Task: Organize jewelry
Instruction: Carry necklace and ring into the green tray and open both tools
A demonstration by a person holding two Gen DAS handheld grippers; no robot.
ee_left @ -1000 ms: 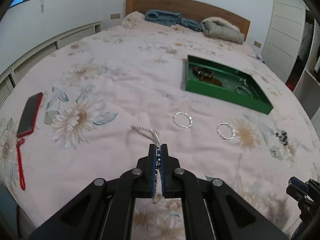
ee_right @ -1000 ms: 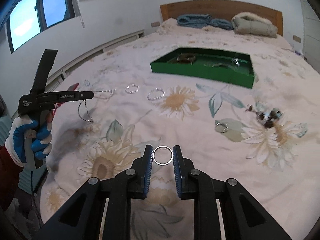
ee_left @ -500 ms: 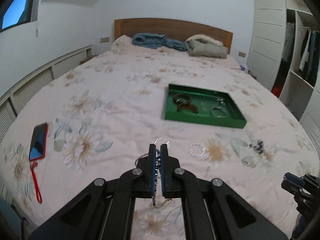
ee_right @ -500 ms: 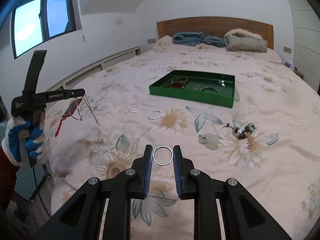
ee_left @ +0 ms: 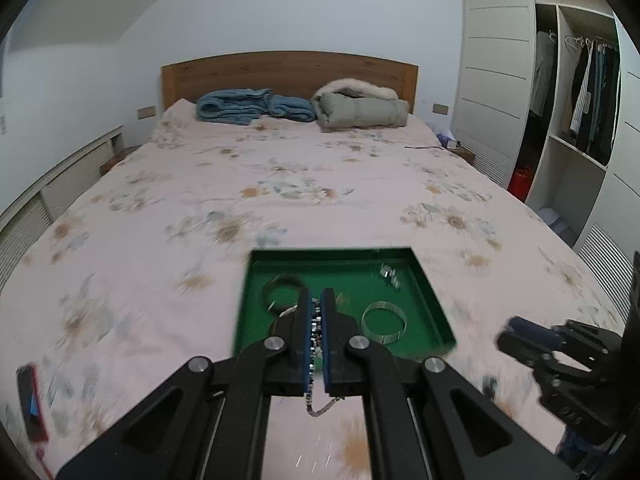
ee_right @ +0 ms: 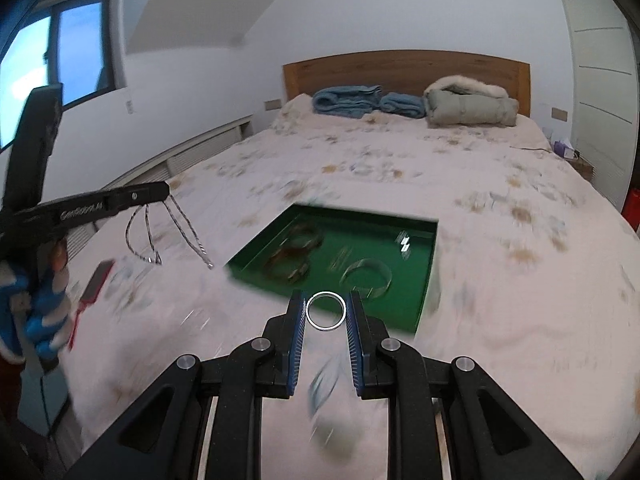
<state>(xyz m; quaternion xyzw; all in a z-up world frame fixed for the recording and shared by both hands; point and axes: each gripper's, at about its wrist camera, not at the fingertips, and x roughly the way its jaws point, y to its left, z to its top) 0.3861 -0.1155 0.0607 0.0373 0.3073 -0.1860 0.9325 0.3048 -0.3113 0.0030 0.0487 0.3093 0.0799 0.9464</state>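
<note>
Pinching a chain (ee_left: 316, 326), left gripper (ee_left: 316, 308) pressed together, right gripper (ee_right: 326, 312) clamping a ring (ee_right: 326, 311)

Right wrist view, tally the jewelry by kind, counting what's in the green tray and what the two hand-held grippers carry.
Chain, in left hand-held gripper: 1
Ring, in right hand-held gripper: 1
Silver bangle, in green tray: 1
Dark bracelets, in tray: 2
Small silver piece, in tray: 1
Total: 6

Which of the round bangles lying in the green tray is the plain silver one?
The silver bangle at the tray's near right side, lying alone. The other two bangles, on the left side, are darker and lie close together, one brownish.
</note>
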